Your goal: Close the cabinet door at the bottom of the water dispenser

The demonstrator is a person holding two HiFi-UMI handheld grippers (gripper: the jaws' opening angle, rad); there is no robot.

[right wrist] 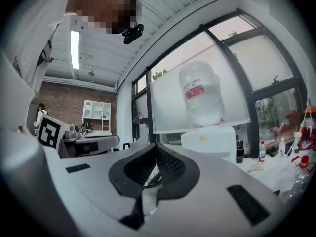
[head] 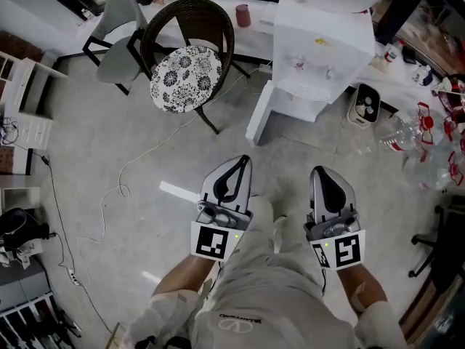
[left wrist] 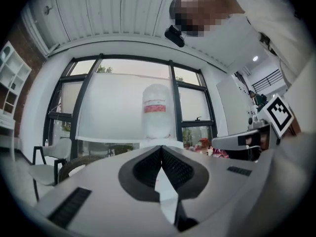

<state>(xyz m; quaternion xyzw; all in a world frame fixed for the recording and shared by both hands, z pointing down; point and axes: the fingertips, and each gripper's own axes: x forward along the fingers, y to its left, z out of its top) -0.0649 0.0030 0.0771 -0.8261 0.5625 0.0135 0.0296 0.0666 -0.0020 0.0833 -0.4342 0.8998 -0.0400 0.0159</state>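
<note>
The white water dispenser [head: 323,42] stands at the top of the head view with a large bottle on it. Its bottom cabinet door [head: 260,116] hangs open, swung out toward the left front. Both grippers sit low over the person's lap, well short of the door. The left gripper [head: 244,158] and the right gripper [head: 320,170] are both shut with nothing between their jaws. In the left gripper view, the shut left gripper [left wrist: 160,148] points level at the bottle [left wrist: 157,112]. In the right gripper view, the right gripper [right wrist: 156,146] faces the dispenser body [right wrist: 210,139].
A wicker chair with a patterned cushion [head: 187,75] stands left of the dispenser, with a grey chair [head: 120,35] behind it. A white cable [head: 116,191] trails over the floor. A small bin [head: 365,106] and several plastic bottles [head: 429,129] lie to the right. Shelves [head: 25,115] line the left.
</note>
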